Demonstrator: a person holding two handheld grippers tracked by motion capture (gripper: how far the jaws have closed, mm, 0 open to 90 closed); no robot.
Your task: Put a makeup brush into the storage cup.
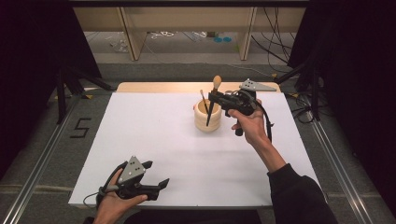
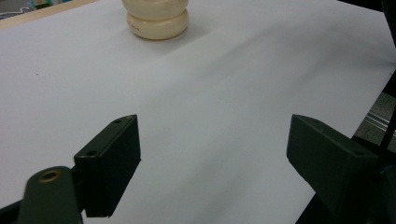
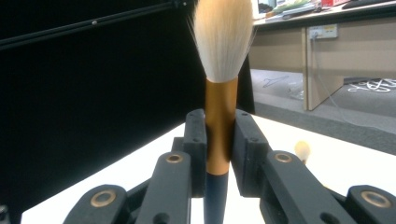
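Observation:
A cream ribbed holder [image 1: 207,117] stands on the white table [image 1: 154,135] right of centre, with a thin brush [image 1: 204,101] leaning in it. My right gripper [image 1: 213,96] is just right of the holder and shut on a makeup brush [image 1: 214,97]; its dark handle points down toward the holder's mouth. In the right gripper view the jaws clamp the copper ferrule [image 3: 219,126] below the pale bristles [image 3: 223,37]. My left gripper [image 1: 155,174] rests near the table's front left edge. Its jaws are open and hold nothing. In the left gripper view the holder [image 2: 156,18] is far ahead.
A wooden strip [image 1: 196,87] borders the table's far edge. Black stands [image 1: 65,88] rise at both sides. Metal rails [image 1: 39,168] run along the floor left and right. A pale brush tip [image 3: 302,150] shows in the right gripper view beyond the jaws.

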